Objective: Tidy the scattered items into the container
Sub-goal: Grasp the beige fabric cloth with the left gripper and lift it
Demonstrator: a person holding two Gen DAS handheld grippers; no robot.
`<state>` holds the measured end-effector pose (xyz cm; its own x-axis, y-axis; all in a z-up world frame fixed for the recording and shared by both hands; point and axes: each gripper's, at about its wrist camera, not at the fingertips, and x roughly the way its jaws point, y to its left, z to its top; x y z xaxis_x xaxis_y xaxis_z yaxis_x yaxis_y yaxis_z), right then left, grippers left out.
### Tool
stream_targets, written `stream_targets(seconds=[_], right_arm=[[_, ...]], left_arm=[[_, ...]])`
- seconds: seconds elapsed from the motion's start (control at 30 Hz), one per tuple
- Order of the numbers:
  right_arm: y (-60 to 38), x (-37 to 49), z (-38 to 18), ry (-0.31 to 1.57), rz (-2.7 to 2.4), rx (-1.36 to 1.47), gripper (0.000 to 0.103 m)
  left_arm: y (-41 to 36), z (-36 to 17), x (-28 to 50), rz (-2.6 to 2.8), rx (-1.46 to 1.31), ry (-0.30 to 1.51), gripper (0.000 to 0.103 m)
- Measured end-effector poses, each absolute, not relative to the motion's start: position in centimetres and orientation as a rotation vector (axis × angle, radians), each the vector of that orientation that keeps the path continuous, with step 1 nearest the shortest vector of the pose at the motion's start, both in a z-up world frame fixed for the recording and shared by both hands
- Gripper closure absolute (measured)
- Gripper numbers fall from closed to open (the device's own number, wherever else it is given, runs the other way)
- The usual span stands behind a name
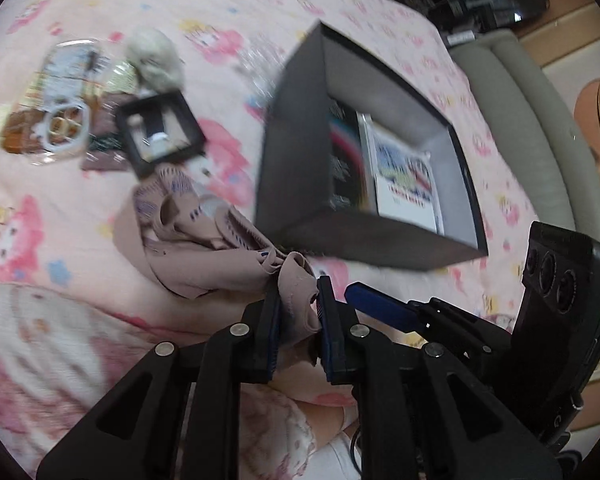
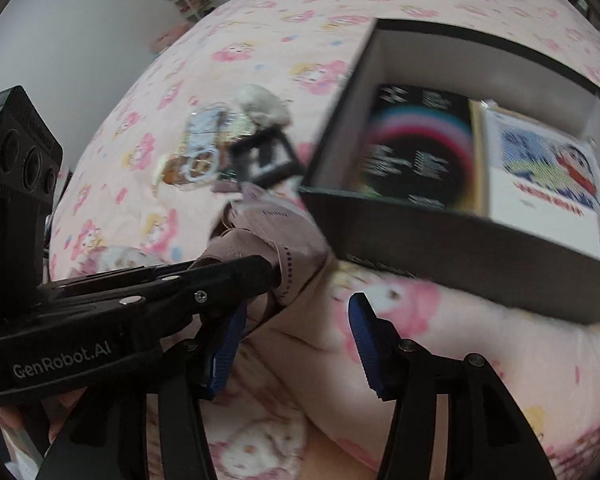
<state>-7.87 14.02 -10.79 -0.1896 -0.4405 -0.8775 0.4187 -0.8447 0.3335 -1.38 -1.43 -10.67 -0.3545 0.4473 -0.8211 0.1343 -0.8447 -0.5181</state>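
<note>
Left wrist view: a soft bed (image 1: 228, 4) under a quilted pink cartoon-print cover fills the room's foreground, with a grey padded bed edge (image 1: 536, 128) and wood floor beyond. The left gripper (image 1: 298, 320) has its blue ribbed fingers pinching a limp beige knit cloth (image 1: 204, 240) that trails beside the rigid dark box (image 1: 364, 240), in which two flat printed packs lie. The right gripper (image 2: 296, 344) has its fingers spread on nothing above the cover, while a black square frame (image 1: 160, 132), a pale fuzzy lump and glossy packets lie well left of the box.
</note>
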Motion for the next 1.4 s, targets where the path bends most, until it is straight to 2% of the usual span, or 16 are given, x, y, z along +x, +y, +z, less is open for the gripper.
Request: stream_targets(seconds=[0.17,0.27,0.33,0.4,0.5,0.6,0.77,0.9,0.93,0.97,1.0,1.03,1.07,1.13,1.23,1.4], right_arm=[[15.1,-7.7,-11.8,-0.095,-2.031,1.55,0.051],[14.3,-7.5,-12.0,-0.12,-2.003,1.518,0.044],[13.6,-7.8,-12.3,-0.226,-1.914,1.477,0.034],[12.6,-8.1,-13.1,-0.254,-1.865,1.509,0.034],[11.7,-8.4,-14.5,-0.106,-1.968,1.576,0.034],[12.1,-8.8,-15.4,-0.088,-2.018,1.63,0.034],[13.4,-9.3,-15.1,-0.07,-2.103,1.61,0.034],[12.3,-9.9,-18.1,-0.112,-1.988,1.675,0.029],[11.8,-9.8,-18.6,-0.098,-1.976,1.668,0.029],[11.5,-9.5,-18.7,-0.072,-1.997,1.646,0.031],[11.4,-9.3,-18.6,-0.058,-2.016,1.617,0.04],[11.4,-9.2,-18.3,-0.053,-2.021,1.603,0.054],[11.5,-9.2,-18.1,-0.047,-2.03,1.596,0.06],[12.1,-9.3,-17.2,-0.073,-2.04,1.562,0.08],[13.5,-9.3,-15.6,-0.117,-2.095,1.5,0.087],[15.8,-8.7,-13.1,-0.058,-2.242,1.418,0.088]], left_arm=[[-2.9,-10.3,-1.2,2.353,-1.66,-0.814,0.063],[-4.2,-10.1,-1.2,2.409,-1.667,-0.807,0.063],[-5.0,-9.9,-1.3,2.48,-1.701,-0.757,0.063],[-6.0,-10.1,-1.6,2.538,-1.738,-0.71,0.063],[-7.4,-11.4,-2.7,2.53,-1.824,-0.707,0.063],[-7.7,-13.3,-3.8,2.472,-1.913,-0.688,0.062],[-7.5,-14.8,-5.3,2.415,-1.933,-0.682,0.036],[-7.1,-16.1,-6.0,2.374,-2.01,-0.665,0.034],[-6.9,-16.1,-6.0,2.37,-2.019,-0.646,0.037],[-6.7,-16.0,-5.8,2.366,-2.01,-0.628,0.043],[-6.6,-15.9,-5.6,2.36,-1.997,-0.622,0.049],[-6.5,-15.8,-5.3,2.345,-1.978,-0.622,0.062],[-6.3,-15.8,-5.0,2.31,-1.95,-0.628,0.071],[-6.1,-15.1,-4.5,2.303,-1.862,-0.628,0.075],[-5.8,-13.4,-3.3,2.283,-1.695,-0.645,0.075],[-6.7,-12.9,-2.2,2.313,-1.675,-0.709,0.072]])
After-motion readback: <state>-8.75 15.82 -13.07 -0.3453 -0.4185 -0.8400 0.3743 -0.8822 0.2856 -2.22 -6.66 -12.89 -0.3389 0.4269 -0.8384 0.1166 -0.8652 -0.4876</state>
